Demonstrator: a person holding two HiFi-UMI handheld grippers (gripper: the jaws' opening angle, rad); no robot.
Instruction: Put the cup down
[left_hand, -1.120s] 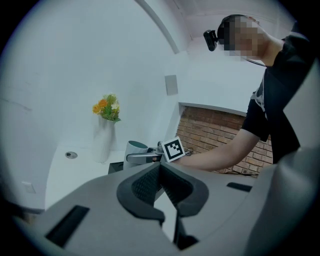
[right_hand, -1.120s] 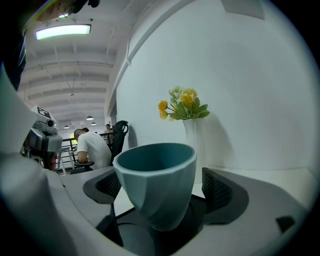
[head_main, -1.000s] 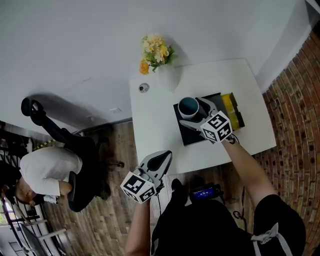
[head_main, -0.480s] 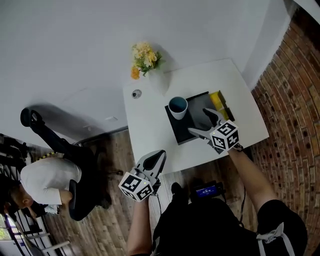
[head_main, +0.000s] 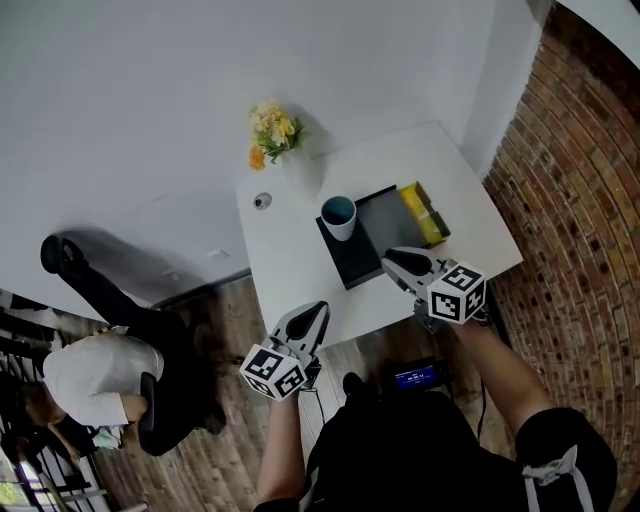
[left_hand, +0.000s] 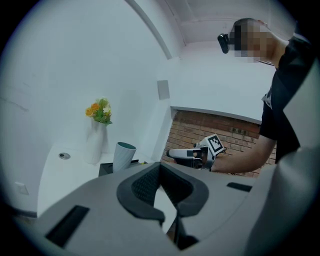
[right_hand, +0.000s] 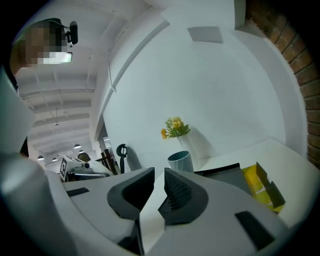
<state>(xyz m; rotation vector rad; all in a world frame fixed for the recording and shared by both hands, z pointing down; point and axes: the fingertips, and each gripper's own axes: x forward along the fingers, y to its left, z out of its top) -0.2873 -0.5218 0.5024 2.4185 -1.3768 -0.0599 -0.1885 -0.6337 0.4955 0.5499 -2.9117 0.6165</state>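
Right gripper (head_main: 392, 259) fingers are closing to a narrow gap, empty; left gripper (head_main: 321, 309) fingers together, empty; cup (head_main: 338, 218) stands untouched

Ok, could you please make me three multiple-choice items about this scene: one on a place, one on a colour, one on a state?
1. Where does the cup stand?
A. on the floor
B. on a corner of the dark tray
C. on the chair

2. What colour are the flowers?
A. blue
B. red
C. yellow and orange

3. How does the cup stand?
A. upright
B. on its side
C. upside down

Answers:
1. B: the head view shows its base on the tray's corner.
2. C: the blooms look yellow and orange in all three views.
3. A: its open mouth faces up and its teal inside shows.
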